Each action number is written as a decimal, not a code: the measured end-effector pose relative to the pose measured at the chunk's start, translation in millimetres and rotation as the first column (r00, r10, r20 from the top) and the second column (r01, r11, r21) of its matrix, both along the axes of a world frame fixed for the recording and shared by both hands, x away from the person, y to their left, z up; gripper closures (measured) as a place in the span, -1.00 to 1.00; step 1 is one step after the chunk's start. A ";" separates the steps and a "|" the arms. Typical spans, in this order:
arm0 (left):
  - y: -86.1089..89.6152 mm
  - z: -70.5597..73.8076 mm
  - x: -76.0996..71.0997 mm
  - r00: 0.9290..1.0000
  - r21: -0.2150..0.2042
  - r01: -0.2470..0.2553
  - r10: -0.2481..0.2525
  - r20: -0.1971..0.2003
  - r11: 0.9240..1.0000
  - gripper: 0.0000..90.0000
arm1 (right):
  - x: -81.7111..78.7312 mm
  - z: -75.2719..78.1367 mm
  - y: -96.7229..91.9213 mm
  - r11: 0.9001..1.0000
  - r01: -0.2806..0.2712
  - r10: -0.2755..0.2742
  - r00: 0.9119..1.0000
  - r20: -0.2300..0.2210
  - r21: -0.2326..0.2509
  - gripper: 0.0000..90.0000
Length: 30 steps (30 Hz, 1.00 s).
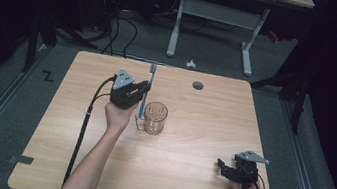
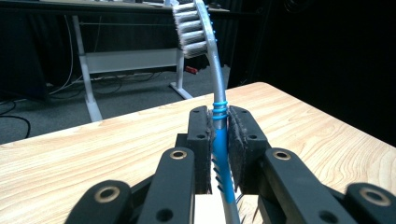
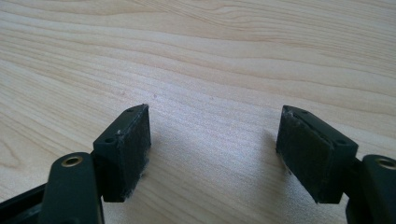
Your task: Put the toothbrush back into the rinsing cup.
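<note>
The table (image 1: 185, 173) is surfaced in pale wood-grain laminate, smooth with a soft satin sheen, and the cup (image 1: 155, 118) is made of clear, glossy, faintly ribbed glass or plastic. The toothbrush (image 2: 218, 93) is formed of glossy plastic, silver-grey above and bright blue with ribbed rings lower down, and is topped with white and grey bristles. The left claw (image 2: 219, 140) and right claw (image 3: 212, 154) are built of matt black plastic, with rough, slightly worn pads (image 3: 140, 135) and brass-coloured metal rivets.
</note>
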<state>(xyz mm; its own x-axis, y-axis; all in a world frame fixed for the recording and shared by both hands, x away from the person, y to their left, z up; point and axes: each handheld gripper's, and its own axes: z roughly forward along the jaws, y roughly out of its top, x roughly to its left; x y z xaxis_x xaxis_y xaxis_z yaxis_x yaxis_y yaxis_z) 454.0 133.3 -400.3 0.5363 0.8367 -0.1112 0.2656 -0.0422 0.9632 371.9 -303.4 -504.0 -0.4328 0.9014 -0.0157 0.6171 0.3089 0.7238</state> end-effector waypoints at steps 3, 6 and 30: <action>0.6 1.6 -1.4 1.000 0.002 0.004 -0.004 0.002 1.000 0.77 | 0.0 0.0 0.0 1.000 0.000 0.000 1.000 0.000 0.000 -0.41; 1.0 2.7 -3.0 1.000 0.005 0.008 -0.008 0.005 1.000 0.77 | 0.0 0.0 0.0 1.000 0.000 0.000 1.000 0.000 0.000 -0.41; 8.0 7.8 -22.6 0.998 0.016 0.050 -0.050 0.023 0.999 0.76 | 0.1 0.0 0.1 1.000 0.001 -0.001 1.000 0.000 0.000 -0.41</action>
<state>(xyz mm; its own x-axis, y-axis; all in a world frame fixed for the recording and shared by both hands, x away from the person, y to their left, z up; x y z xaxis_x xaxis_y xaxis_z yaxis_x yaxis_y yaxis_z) 431.4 141.3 -392.5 0.5799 0.8102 -0.0856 0.2399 -0.0694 0.9683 372.0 -303.4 -504.0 -0.4319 0.9018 -0.0154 0.6175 0.3081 0.7237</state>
